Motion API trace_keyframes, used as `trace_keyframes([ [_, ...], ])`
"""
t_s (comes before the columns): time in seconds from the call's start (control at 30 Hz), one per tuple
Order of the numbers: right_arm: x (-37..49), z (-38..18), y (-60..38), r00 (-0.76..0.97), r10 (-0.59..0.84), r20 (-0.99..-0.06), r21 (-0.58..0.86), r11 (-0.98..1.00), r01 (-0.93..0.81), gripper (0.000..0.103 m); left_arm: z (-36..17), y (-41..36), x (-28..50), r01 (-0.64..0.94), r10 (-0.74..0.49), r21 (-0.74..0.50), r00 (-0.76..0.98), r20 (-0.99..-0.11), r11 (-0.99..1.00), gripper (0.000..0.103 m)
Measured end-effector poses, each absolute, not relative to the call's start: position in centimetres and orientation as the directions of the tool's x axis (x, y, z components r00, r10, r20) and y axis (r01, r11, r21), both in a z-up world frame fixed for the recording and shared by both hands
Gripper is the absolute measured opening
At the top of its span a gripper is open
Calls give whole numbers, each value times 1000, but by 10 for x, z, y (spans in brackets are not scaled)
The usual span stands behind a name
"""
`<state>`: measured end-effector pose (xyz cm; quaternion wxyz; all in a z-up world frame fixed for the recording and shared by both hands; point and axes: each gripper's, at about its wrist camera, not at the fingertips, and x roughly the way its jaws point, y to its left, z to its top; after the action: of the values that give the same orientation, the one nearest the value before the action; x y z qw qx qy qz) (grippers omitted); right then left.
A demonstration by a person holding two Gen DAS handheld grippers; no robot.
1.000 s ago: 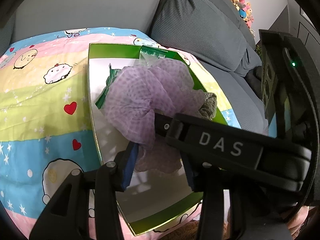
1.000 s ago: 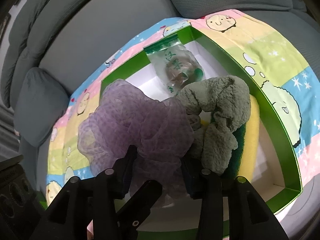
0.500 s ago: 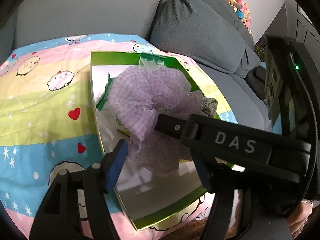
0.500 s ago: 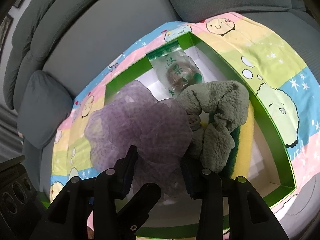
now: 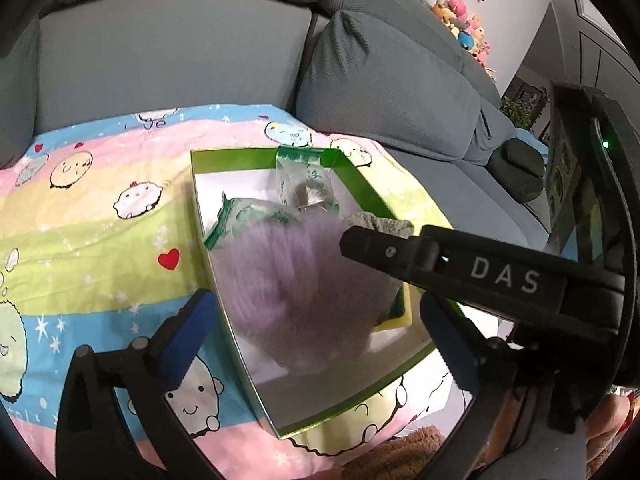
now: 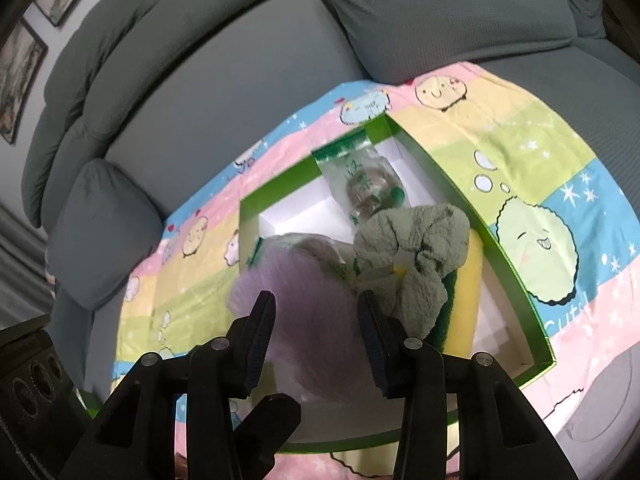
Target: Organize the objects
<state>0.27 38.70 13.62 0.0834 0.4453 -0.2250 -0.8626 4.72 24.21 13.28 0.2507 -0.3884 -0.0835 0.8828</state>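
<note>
A green-walled box (image 5: 256,158) (image 6: 516,276) with a white inside lies on a cartoon-print blanket. In it a blurred purple mesh puff (image 5: 296,288) (image 6: 308,304) lies or falls near the middle, free of both grippers. Beside it are a grey-green scrunchie (image 6: 412,256), a yellow-and-green sponge (image 6: 464,312) and two clear zip bags (image 5: 308,184) (image 6: 364,176). My left gripper (image 5: 316,332) is open above the box's near side. My right gripper (image 6: 316,332) is open, its jaws either side of the puff without gripping it.
The blanket (image 5: 100,224) covers a grey sofa seat, with the backrest (image 5: 168,60) behind and a grey cushion (image 5: 392,88) at the right. Plush toys (image 5: 460,12) line a far shelf. A brown fuzzy thing (image 5: 400,456) lies by the box's near corner.
Both grippers opened and let the purple puff go; it dropped into the box. Both grippers pulled back and up from the box.
</note>
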Motion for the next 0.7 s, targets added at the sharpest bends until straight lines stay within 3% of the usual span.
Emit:
trace_keyframes([
  [0.5, 23, 164, 396, -676, -307, -670, 460, -886, -53, 60, 156, 236, 64, -404, 512, -317, -616, -599, -858, 102],
  [0.7, 31, 172, 401, -701, -287, -653, 454, -889, -59, 61, 163, 234, 68, -406, 502, -299, -634, -589, -864, 102],
])
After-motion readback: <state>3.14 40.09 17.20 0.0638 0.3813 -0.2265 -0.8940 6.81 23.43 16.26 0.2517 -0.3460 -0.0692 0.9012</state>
